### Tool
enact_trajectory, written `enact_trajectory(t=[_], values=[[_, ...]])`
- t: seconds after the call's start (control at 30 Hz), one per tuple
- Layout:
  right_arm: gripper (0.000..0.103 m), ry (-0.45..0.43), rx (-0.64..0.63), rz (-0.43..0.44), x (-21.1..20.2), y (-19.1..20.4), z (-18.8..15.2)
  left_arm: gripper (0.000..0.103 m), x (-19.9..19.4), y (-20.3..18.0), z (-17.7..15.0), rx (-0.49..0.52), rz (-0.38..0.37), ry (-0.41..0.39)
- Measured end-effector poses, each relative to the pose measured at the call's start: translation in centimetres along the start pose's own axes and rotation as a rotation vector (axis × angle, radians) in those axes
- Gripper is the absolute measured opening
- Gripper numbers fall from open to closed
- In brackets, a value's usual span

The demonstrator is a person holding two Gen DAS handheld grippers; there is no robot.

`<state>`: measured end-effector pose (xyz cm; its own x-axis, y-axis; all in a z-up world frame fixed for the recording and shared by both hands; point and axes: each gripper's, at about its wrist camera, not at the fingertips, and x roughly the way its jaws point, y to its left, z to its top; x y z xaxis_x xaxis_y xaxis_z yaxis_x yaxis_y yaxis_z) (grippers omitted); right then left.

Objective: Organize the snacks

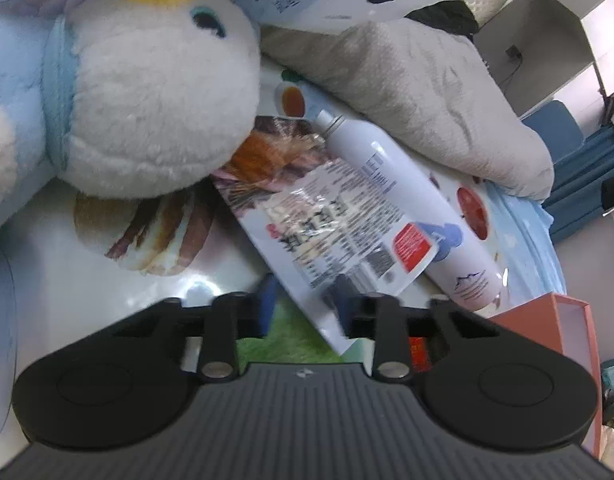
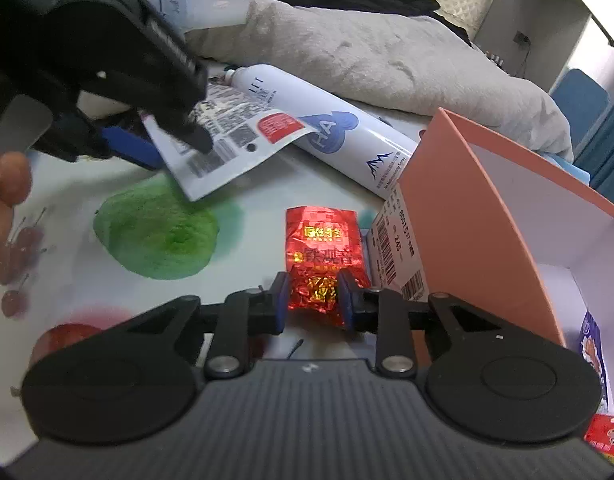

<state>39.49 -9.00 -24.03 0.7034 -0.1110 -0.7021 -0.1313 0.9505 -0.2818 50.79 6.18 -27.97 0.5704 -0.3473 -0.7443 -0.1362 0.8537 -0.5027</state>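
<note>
A flat white snack packet (image 1: 327,224) with printed text and a red sticker sticks out between the fingers of my left gripper (image 1: 305,300), which is shut on its near edge and holds it tilted above the table. The same packet (image 2: 227,136) and left gripper (image 2: 163,140) show at upper left in the right wrist view. A red foil packet (image 2: 323,256) lies on the fruit-print table. My right gripper (image 2: 313,300) straddles its near end, with the jaws close on both sides.
A white spray bottle (image 2: 327,128) lies behind the packets. An open pink box (image 2: 487,216) stands at the right with packets inside. A white and blue plush toy (image 1: 147,92) and a grey cushion (image 1: 419,92) crowd the back of the table (image 2: 107,320).
</note>
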Motion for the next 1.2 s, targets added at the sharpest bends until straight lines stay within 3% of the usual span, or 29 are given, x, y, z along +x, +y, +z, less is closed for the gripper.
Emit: enact_trajectory(t=[0.07, 0.17, 0.2, 0.23, 0.5, 0.63, 0.7, 0.77, 0.8, 0.83, 1.2], values=[[0.025, 0.001, -0.004, 0.008, -0.2, 0.0, 0.0, 0.009, -0.2, 0.3, -0.3, -0.01, -0.018, 0.001], [0.021, 0.003, -0.005, 0.031, -0.6, -0.1, -0.2, 0.004, -0.6, 0.4, -0.7, -0.011, -0.024, -0.004], [0.01, 0.002, -0.008, 0.04, -0.8, 0.0, -0.2, 0.003, -0.9, 0.4, -0.9, -0.014, -0.03, -0.005], [0.007, 0.009, -0.005, 0.052, -0.9, 0.0, -0.3, 0.002, -1.1, 0.4, -1.0, -0.015, -0.034, -0.006], [0.006, 0.014, 0.026, 0.129, -2.2, 0.0, -0.9, 0.001, -4.1, 0.5, -1.7, -0.011, -0.036, -0.047], [0.008, 0.001, 0.021, 0.142, -2.7, -0.3, -0.7, 0.002, -4.6, 1.4, -1.4, -0.087, -0.082, -0.061], [0.01, -0.01, 0.014, 0.124, -2.8, -0.3, -0.4, 0.014, -4.1, 2.1, -0.9, -0.139, -0.075, -0.041], [0.024, -0.006, 0.0, 0.121, -2.3, -0.4, 0.1, 0.065, -3.4, 2.5, -0.6, -0.192, -0.057, -0.013], [0.044, -0.006, -0.002, 0.123, -2.1, -0.5, 0.3, 0.073, -3.2, 2.7, -0.5, -0.206, -0.068, -0.022], [0.055, -0.015, -0.001, 0.13, -2.2, -0.6, 0.5, 0.074, -3.2, 2.8, -0.5, -0.214, -0.082, -0.036], [0.056, 0.031, -0.04, 0.096, 0.8, 0.2, 2.5, 0.074, -0.7, 3.3, 1.2, -0.248, -0.132, -0.023]])
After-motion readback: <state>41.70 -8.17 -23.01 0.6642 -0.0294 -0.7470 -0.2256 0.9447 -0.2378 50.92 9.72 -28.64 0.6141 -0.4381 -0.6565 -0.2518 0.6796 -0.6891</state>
